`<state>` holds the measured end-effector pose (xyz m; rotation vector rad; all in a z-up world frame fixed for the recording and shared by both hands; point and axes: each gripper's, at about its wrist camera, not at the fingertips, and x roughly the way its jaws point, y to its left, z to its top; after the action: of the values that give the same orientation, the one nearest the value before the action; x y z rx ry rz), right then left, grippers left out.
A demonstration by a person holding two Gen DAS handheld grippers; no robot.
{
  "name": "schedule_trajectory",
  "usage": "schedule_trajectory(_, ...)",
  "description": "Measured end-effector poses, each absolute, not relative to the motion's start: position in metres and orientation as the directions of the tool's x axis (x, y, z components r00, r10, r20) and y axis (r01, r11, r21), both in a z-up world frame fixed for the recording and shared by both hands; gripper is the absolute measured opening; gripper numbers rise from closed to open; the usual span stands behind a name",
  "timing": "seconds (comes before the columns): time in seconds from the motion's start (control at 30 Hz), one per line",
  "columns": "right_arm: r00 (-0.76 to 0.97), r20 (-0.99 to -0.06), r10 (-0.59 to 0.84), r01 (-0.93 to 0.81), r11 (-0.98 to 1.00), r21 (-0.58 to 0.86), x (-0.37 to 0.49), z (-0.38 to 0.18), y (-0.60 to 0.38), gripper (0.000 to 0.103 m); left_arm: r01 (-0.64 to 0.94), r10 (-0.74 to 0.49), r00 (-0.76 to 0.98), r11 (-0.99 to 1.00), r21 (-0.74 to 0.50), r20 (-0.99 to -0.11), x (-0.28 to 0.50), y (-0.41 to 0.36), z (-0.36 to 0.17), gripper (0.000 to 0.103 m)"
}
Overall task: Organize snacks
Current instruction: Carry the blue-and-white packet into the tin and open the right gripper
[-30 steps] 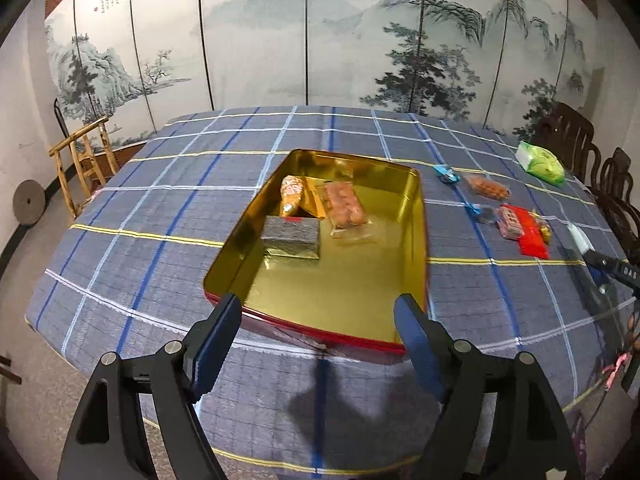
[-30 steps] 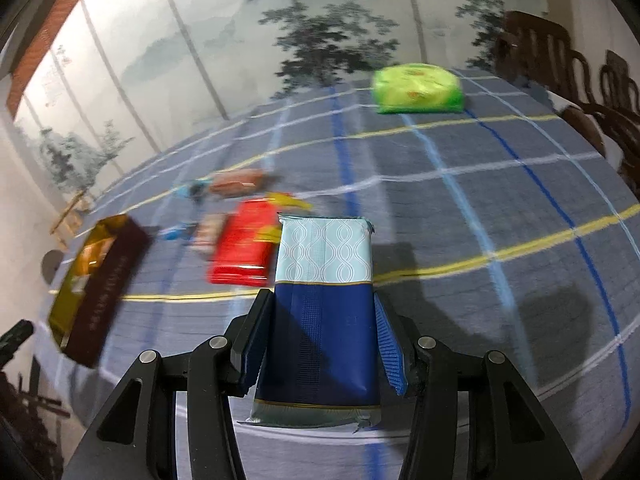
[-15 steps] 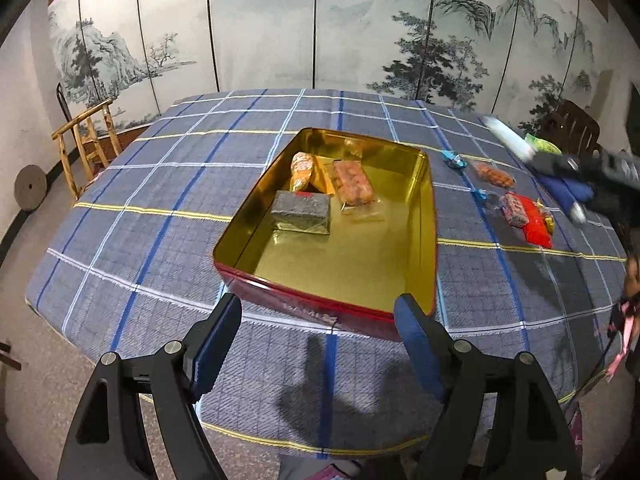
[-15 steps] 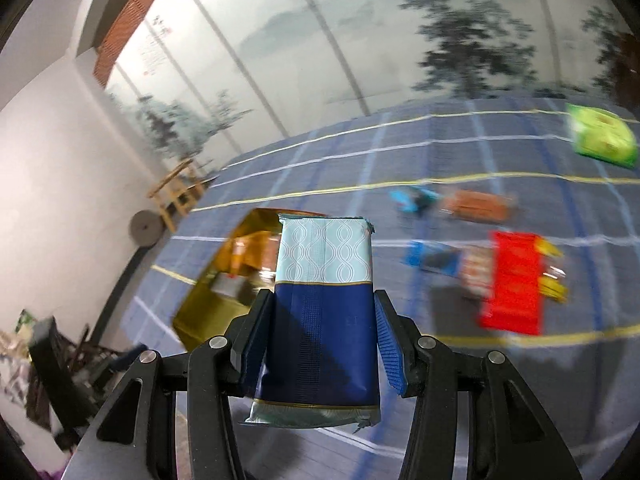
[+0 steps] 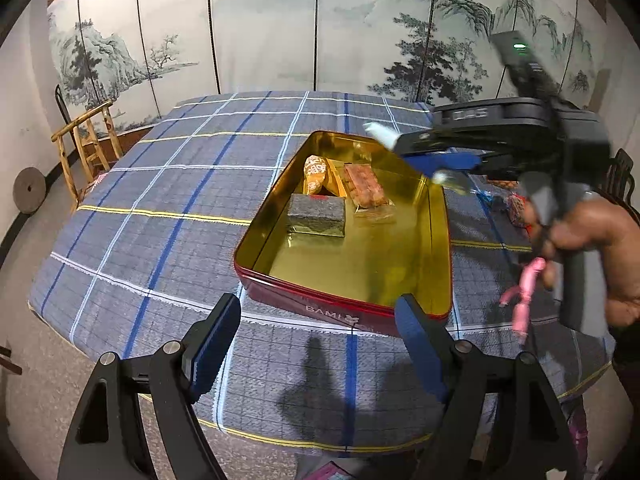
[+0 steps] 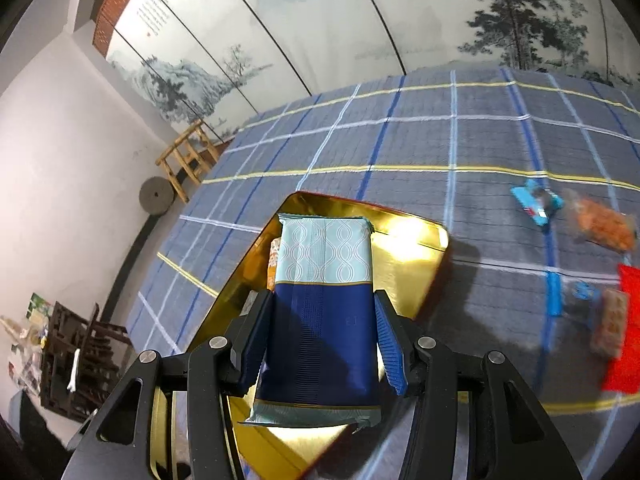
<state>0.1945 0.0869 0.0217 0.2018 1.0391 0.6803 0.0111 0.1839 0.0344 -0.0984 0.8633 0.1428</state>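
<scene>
A gold tin with red sides [image 5: 434, 240] sits on the blue plaid tablecloth and holds a grey block snack [image 5: 317, 214], an orange packet [image 5: 315, 168] and a clear pack of reddish biscuits [image 5: 366, 186]. My right gripper [image 6: 320, 336] is shut on a blue and pale-blue snack packet [image 6: 324, 280] and holds it above the tin [image 6: 408, 240]. In the left wrist view that gripper [image 5: 448, 160] hovers over the tin's far right part. My left gripper [image 5: 320, 344] is open and empty, in front of the tin's near wall.
Loose snacks lie on the cloth right of the tin: a blue wrapper [image 6: 536, 200], an orange pack [image 6: 604, 226], a red packet [image 6: 626, 328]. A wooden chair [image 5: 86, 148] stands at the table's left. A painted screen stands behind.
My right gripper has carried the blue packet leftward from over the loose snacks to above the tin. My left gripper has drawn back a little from the tin.
</scene>
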Motion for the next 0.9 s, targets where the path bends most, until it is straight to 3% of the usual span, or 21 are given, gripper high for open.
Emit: schedule_trajectory(0.9,0.319,-0.807,0.498,-0.408,0.840,0.358,0.215,-0.012,0.129,0.051,-0.179,0.122,0.647,0.984,0.005,-0.753,0.011,0.199,0.033,0.082)
